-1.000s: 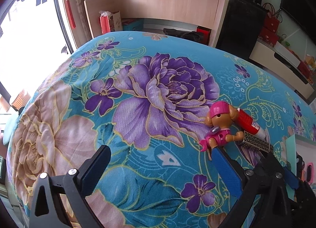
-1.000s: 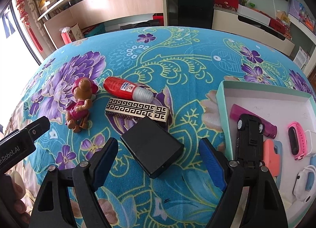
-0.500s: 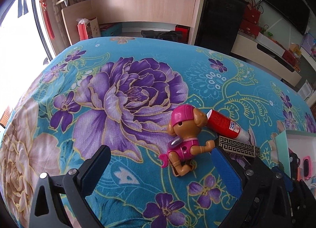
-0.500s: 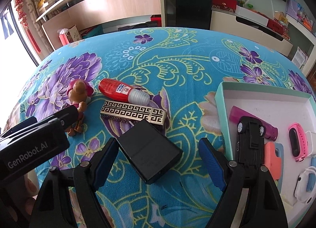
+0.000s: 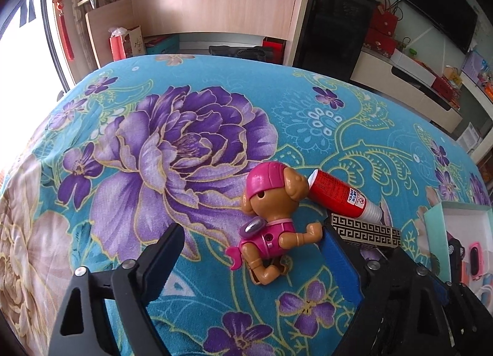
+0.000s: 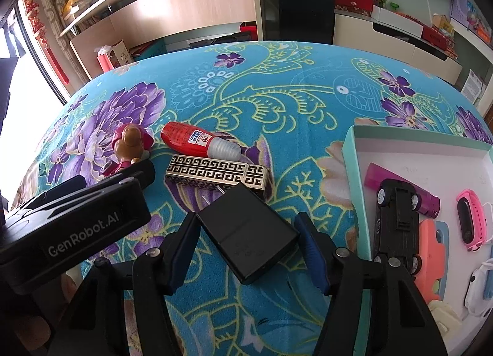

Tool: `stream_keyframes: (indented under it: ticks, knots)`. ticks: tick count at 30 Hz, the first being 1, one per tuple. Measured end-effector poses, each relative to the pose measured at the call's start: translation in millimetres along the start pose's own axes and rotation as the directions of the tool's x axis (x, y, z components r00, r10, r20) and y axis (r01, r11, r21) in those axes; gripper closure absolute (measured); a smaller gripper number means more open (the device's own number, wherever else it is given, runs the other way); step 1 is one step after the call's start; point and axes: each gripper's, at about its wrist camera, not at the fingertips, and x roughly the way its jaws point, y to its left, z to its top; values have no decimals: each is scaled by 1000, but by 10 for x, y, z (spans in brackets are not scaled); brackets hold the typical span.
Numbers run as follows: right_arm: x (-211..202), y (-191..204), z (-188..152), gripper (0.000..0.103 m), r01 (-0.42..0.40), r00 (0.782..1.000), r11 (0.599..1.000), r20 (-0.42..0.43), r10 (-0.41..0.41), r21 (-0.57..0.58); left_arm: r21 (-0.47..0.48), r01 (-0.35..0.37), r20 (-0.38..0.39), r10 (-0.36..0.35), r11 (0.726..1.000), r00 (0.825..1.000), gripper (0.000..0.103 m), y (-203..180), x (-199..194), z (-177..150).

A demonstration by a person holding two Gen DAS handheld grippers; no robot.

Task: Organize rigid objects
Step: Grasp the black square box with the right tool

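A pink and tan toy dog [image 5: 271,223] lies on the floral cloth between the fingers of my open left gripper [image 5: 251,251], nearer the right finger. It also shows in the right wrist view [image 6: 128,146]. A red glue bottle [image 5: 342,197] and a gold patterned box [image 5: 365,231] lie just right of it. My right gripper [image 6: 248,242] has closed in around a black charger [image 6: 248,235]; its jaws stand at the charger's sides, contact unclear. The teal-rimmed tray [image 6: 351,171] at right holds a black toy car [image 6: 397,220] and other items.
The left gripper's body [image 6: 77,220] sits close to the left of my right gripper. The tray also holds a purple tube [image 6: 400,183], a pink band [image 6: 470,220] and an orange piece [image 6: 429,248]. Shelves and cabinets stand beyond the far edge.
My left gripper moved right and forward so the toy dog now lies between its fingers. My right gripper moved forward over the black charger and its jaws narrowed around it.
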Motion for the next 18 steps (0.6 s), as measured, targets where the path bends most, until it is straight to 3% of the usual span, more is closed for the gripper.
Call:
stream_keyframes:
  ticks: [2,5,18]
  knots:
    - [1,1,-1,38,0,1000,1000,0,0,0,7,7,-1,-7,1000,1000,20,-15,4,-3]
    - [0,0,-3,38,1,1000,1000,0,-1,-1,17,21,2,-21,1000,1000,41,-43,-7,-9]
    - [-33,-33,-5,38,-17,1000,1000,2,17,16,5,25,35,-25,1000,999,42,39,-153,7]
